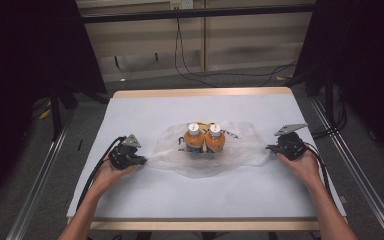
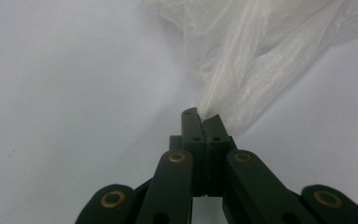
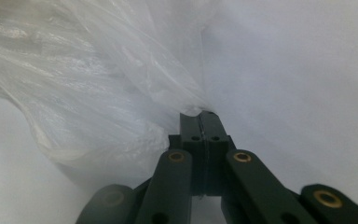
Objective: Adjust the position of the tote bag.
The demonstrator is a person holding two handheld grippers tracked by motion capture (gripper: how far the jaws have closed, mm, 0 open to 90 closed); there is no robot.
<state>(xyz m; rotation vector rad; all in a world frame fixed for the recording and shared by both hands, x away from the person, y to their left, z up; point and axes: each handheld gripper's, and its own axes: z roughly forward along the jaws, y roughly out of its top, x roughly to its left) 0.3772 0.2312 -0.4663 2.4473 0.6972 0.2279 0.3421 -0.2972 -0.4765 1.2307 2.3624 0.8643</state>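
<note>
Two bottles (image 1: 204,138) with orange contents and white caps stand side by side, touching, at the middle of the table (image 1: 180,195), which is covered in a white sheet. They sit upright on, or inside, a thin clear plastic bag (image 1: 240,150) that spreads flat around them in a crumpled, wide patch; whether the plastic lies under them or wraps them cannot be told from above.

At the bag's left end the left gripper (image 1: 141,161) has its jaws clenched on a drawn-out corner of the plastic. In the left gripper view, the gripper (image 2: 201,114) shows both black jaws pressed together with a twisted strand of the bag (image 2: 256,60) pinched at their tips and fanning out beyond.

At the bag's right end the right gripper (image 1: 270,147) likewise grasps the plastic. In the right gripper view, the gripper (image 3: 200,114) has its jaws closed flat against each other, a gathered fold of the bag (image 3: 98,84) caught between the tips and billowing off to the left of that view.

Both hands rest low on the table, well apart, one at each side of the bottles, with the bag stretched between them. Cables trail back from each gripper along the forearms toward the near edge of the table.
</note>
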